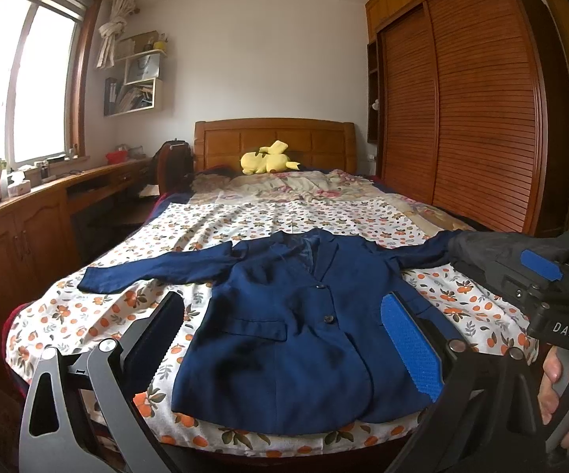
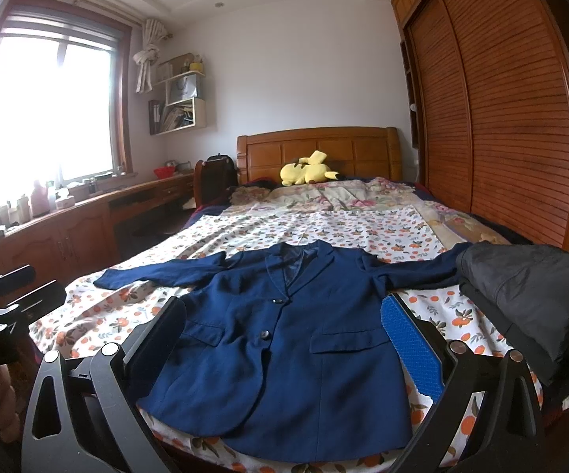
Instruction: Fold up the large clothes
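Note:
A navy blue blazer (image 1: 284, 335) lies flat and face up on the bed, front buttoned, both sleeves spread out sideways. It also shows in the right wrist view (image 2: 284, 358). My left gripper (image 1: 284, 327) is open and empty, held above the blazer's lower half near the bed's foot. My right gripper (image 2: 284, 327) is open and empty, also above the blazer's lower half. The right gripper's body (image 1: 540, 291) shows at the right of the left wrist view, beside the blazer's right sleeve.
The bed has an orange-flower sheet (image 1: 245, 220) and a yellow plush toy (image 1: 268, 157) by the wooden headboard. A dark grey garment (image 2: 528, 295) lies at the bed's right edge. A wooden desk (image 1: 28, 216) runs along the left, a wardrobe (image 1: 461, 118) along the right.

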Tool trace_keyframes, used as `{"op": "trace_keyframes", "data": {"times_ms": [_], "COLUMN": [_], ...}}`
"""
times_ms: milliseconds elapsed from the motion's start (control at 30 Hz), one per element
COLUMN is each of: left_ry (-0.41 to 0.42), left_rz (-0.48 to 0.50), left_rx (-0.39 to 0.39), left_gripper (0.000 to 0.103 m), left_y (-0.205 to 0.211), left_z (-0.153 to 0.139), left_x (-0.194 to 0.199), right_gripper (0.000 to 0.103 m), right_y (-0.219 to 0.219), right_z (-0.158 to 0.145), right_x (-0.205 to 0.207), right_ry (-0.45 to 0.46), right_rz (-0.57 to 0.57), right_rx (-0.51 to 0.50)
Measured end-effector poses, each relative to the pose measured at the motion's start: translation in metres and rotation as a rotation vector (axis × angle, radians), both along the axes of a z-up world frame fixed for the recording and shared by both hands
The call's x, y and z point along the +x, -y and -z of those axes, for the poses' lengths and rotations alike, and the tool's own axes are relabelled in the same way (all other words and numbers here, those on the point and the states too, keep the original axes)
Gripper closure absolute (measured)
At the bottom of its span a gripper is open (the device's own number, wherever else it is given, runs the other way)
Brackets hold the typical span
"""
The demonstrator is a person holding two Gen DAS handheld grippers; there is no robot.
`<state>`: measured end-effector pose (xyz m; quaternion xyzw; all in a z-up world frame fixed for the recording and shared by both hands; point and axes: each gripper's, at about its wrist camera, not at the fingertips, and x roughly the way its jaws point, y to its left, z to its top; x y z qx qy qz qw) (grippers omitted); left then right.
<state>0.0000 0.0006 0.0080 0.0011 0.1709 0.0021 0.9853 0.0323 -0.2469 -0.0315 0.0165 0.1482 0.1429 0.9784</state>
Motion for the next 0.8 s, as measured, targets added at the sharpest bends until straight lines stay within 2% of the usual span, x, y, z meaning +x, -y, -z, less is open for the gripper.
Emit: {"op": "trace_keyframes", "data": {"times_ms": [333,567,800], "left_ry": [0.001,0.009,0.012], "left_rz": [0.003,0.009,0.010], "left_rx": [-0.002,0.001,0.003], "left_gripper": [0.002,0.002,0.002], "left_y": [-0.001,0.002,0.003], "left_z": [0.001,0.005,0.005], "left_x": [0.000,-0.001,-0.003], "right_gripper": [0.007,0.007,0.007], "right_y": [0.001,-0.003,0.004], "right_z": [0.003,-0.008,-0.003], "right_x": [0.001,0.000,-0.003], "right_ry": [0.002,0.007,0.012], "right_rz": [-0.001,0.001,0.002], "right_rx": [0.001,0.006,0.011]}}
